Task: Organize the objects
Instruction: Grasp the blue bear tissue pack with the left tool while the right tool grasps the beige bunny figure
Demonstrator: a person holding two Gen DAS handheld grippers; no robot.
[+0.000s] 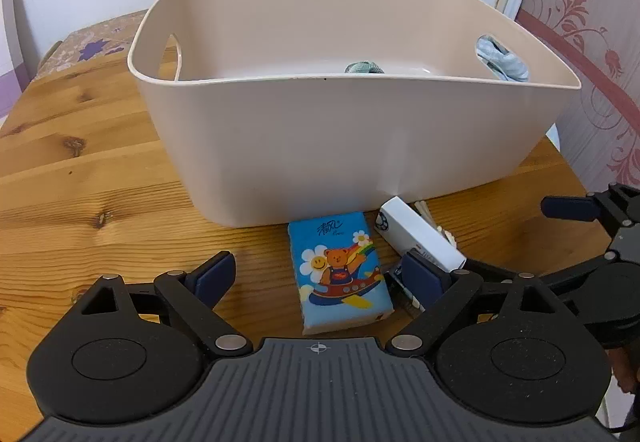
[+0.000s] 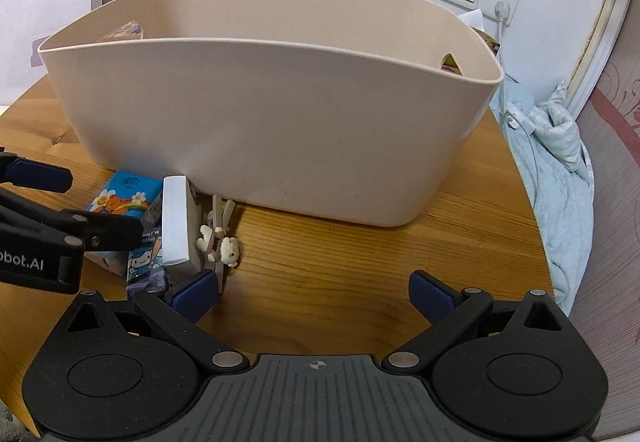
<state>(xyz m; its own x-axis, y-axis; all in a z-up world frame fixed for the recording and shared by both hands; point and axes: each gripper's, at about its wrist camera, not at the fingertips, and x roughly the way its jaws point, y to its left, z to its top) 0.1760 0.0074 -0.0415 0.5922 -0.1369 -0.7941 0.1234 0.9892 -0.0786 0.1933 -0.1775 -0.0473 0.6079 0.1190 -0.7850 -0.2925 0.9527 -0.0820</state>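
Both your grippers, left (image 1: 318, 276) and right (image 2: 314, 292), gape wide, the left straddling the tissue pack (image 1: 342, 274) to lift it into the bin (image 1: 360, 146).

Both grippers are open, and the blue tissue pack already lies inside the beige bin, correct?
Not quite. The blue tissue pack lies on the wooden table in front of the beige bin, not inside it; the left wrist view shows this. The left gripper and right gripper are indeed open.

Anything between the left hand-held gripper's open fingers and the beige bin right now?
Yes. In the left wrist view, the blue tissue pack lies between the left hand-held gripper and the beige bin, its far end close against the bin's wall.
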